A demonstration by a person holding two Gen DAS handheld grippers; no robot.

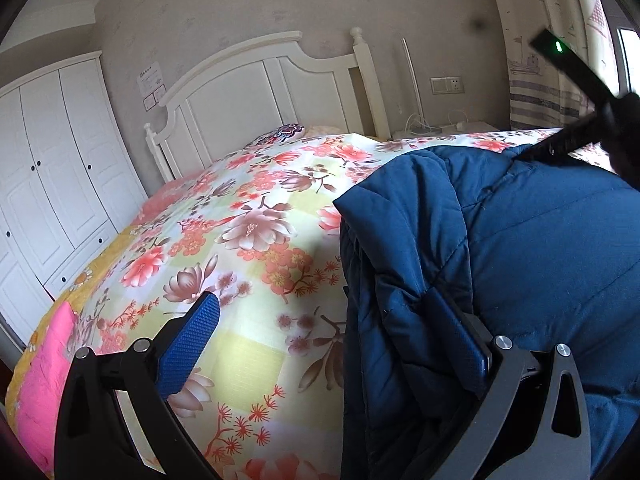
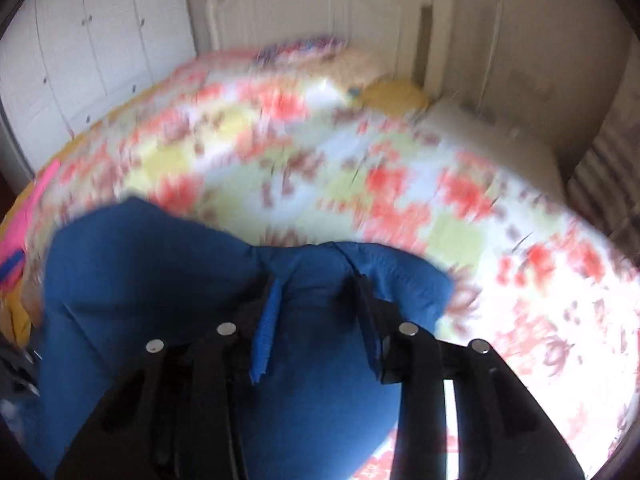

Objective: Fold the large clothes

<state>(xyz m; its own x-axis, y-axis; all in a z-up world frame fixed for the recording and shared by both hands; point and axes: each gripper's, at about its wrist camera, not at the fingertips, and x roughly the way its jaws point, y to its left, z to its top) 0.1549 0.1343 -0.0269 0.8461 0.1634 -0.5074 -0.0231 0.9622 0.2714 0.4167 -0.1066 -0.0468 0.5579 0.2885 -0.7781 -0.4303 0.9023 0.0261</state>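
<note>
A blue quilted jacket (image 1: pixel 520 248) lies on the floral bedspread (image 1: pixel 240 240), filling the right of the left wrist view. My left gripper (image 1: pixel 324 304) stands open and wide. Its left pad (image 1: pixel 192 340) is over bare bedspread, and the jacket's edge drapes against its right finger (image 1: pixel 464 340). The right gripper's black body (image 1: pixel 576 136) pokes in at the jacket's far edge. The right wrist view is blurred. There my right gripper (image 2: pixel 320 320) is shut on a puffy fold of the jacket (image 2: pixel 160 280), with fabric bunched between its fingers (image 2: pixel 266 336).
A pink cloth (image 1: pixel 44 380) lies at the bed's near left corner. A white headboard (image 1: pixel 260 80) and pillows stand at the far end, with white wardrobes (image 1: pixel 52 168) to the left. A white nightstand (image 1: pixel 440 130) and a curtain are at the right.
</note>
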